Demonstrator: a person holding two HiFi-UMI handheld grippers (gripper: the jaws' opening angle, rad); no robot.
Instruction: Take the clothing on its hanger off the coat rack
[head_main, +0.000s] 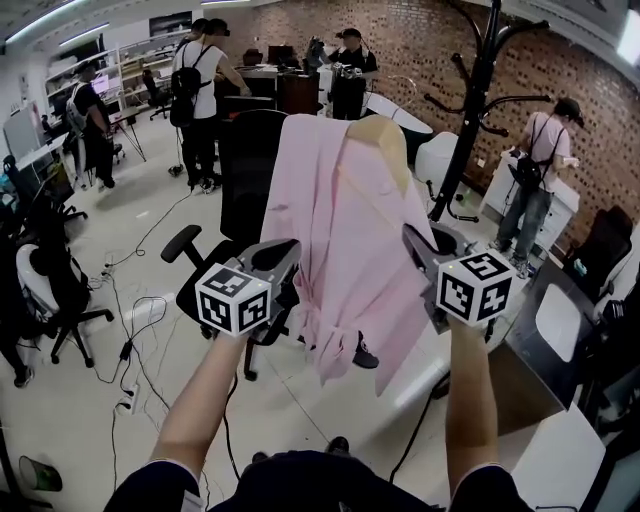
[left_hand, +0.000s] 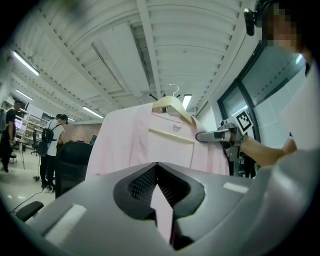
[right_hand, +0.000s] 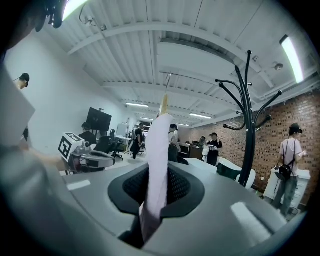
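Cloth is pinched in both sets of jaws: the left gripper (head_main: 285, 258) is clamped on the left edge of the pink shirt (head_main: 340, 230) and the right gripper (head_main: 418, 245) on its right edge, probably so that it hangs spread and keeps the wooden hanger (head_main: 378, 135) in its shoulders. The shirt hangs in the air between them. Floor cables (head_main: 130, 330) and a black office chair (head_main: 250, 160) behind could snag it, while the coat rack (head_main: 470, 110) stands well apart at right.
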